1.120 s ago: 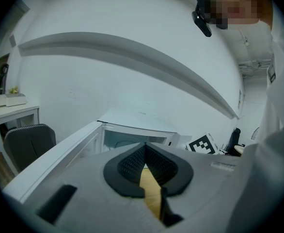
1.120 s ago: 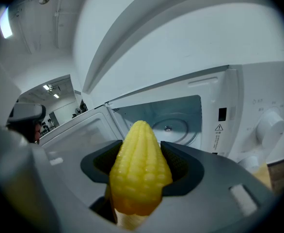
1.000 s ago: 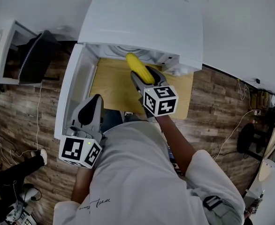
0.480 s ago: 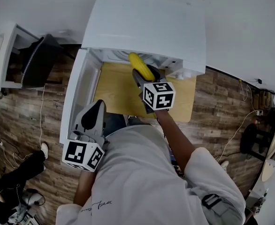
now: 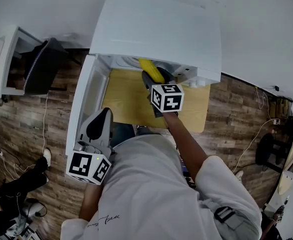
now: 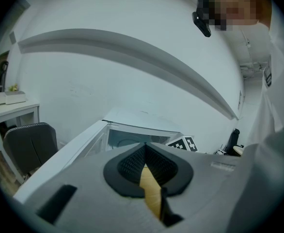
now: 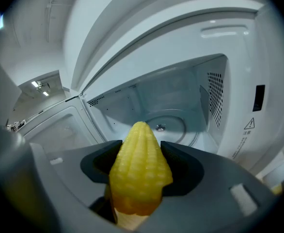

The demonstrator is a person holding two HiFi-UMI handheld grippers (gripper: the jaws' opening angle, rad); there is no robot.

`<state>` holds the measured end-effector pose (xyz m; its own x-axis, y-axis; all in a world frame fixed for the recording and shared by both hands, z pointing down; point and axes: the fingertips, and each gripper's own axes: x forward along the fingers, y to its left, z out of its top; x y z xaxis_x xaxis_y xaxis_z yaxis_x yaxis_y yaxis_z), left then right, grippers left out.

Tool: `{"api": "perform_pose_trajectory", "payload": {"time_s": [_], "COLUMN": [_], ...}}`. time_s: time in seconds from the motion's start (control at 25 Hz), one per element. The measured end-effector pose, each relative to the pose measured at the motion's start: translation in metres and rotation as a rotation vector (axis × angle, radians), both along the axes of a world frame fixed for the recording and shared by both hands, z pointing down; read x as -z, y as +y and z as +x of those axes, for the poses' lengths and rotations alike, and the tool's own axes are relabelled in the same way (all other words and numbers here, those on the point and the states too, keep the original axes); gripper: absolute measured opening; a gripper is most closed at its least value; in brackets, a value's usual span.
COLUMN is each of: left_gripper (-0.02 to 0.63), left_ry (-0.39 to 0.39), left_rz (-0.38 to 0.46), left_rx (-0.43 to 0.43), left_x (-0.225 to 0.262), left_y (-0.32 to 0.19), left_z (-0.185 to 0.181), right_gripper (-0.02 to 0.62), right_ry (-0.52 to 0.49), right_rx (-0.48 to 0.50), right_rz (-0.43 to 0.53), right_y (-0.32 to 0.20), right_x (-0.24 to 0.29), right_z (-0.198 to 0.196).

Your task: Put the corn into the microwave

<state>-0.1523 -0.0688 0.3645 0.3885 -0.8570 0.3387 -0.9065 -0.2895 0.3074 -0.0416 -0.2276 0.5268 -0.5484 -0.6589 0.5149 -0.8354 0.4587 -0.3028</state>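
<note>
We are working with two tongs at one white microwave (image 5: 156, 29) standing on a wooden counter (image 5: 121, 96). Its single door (image 5: 81, 104) is hanging wide open on the left.

With the right tongs (image 5: 156, 78) we are clamping the one yellow corn cob (image 7: 139, 171) between both jaws. The pads are pressing on its two sides and its tapered tip is sticking out ahead of them. We are holding the corn at the mouth of the oven, its tip pointing into the white cavity toward the one round turntable (image 7: 173, 125), clear of the cavity floor.

The left tongs (image 5: 101, 115) we are holding lower, near the open door, well apart from the corn. Their jaws are meeting at the tip with nothing between them.

One dark chair (image 5: 39, 66) is standing off to the left on the floor.
</note>
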Motion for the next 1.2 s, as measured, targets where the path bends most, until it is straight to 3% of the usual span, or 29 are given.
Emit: {"api": "perform_pose_trajectory", "payload": {"time_s": [0.96, 1.2], "left_gripper": [-0.012, -0.012], "left_ry": [-0.024, -0.022], "left_rz": [-0.041, -0.055], "left_rx": [-0.014, -0.014], "left_x": [-0.006, -0.007], "left_y": [-0.005, -0.007], "left_z": [-0.004, -0.003], "right_gripper": [0.261, 0.261], "right_ry": [0.090, 0.131], "right_rx": [-0.047, -0.098], "right_rz": [0.034, 0.048], "right_y": [-0.045, -0.056], "right_x": [-0.025, -0.035], "right_z": [-0.013, -0.014]}}
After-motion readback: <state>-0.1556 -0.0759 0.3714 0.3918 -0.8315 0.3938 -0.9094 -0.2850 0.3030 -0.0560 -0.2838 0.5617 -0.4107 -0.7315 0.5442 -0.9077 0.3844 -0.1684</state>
